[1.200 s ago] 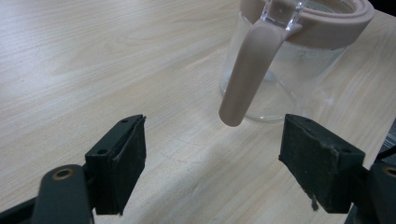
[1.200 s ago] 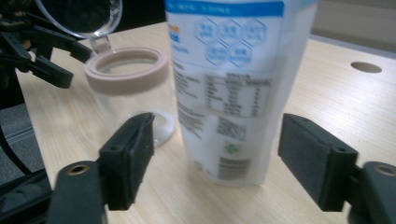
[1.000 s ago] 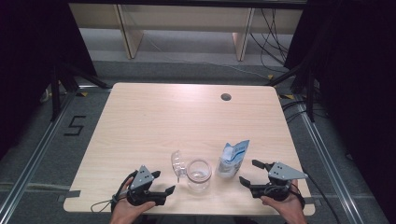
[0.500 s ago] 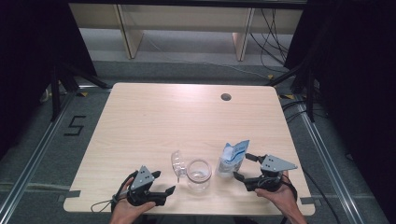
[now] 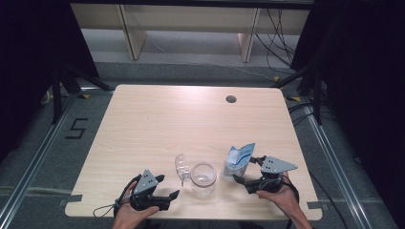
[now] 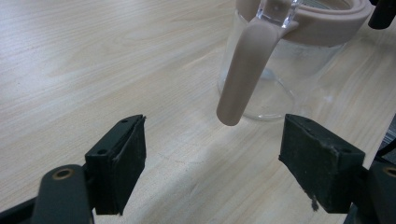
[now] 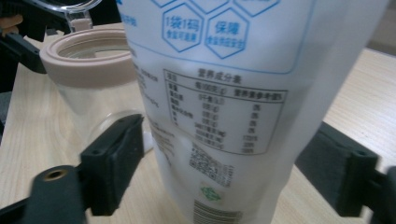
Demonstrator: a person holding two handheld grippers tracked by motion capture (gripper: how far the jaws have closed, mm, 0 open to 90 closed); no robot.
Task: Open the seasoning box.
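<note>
A clear glass jar (image 5: 203, 179) with a beige rim stands near the table's front edge, its clear lid (image 5: 181, 166) flipped open to the left. In the left gripper view the jar (image 6: 289, 79) and its beige latch strap (image 6: 243, 70) sit just beyond the jaws. My left gripper (image 5: 168, 187) is open, left of the jar, with nothing between its pads (image 6: 123, 161). A white and blue pouch (image 5: 239, 161) stands upright right of the jar. My right gripper (image 5: 244, 172) is open around the pouch (image 7: 224, 107), one jaw on each side, pads (image 7: 119, 158) apart from it.
The light wooden table (image 5: 157, 124) has a round cable hole (image 5: 231, 99) at the back right. Shelving legs and cables lie on the floor behind the table. A "5" marking (image 5: 77, 129) is taped on the floor at the left.
My right gripper has moved left from the table's right front corner up to the pouch, and its jaws now straddle it. The left gripper has barely moved.
</note>
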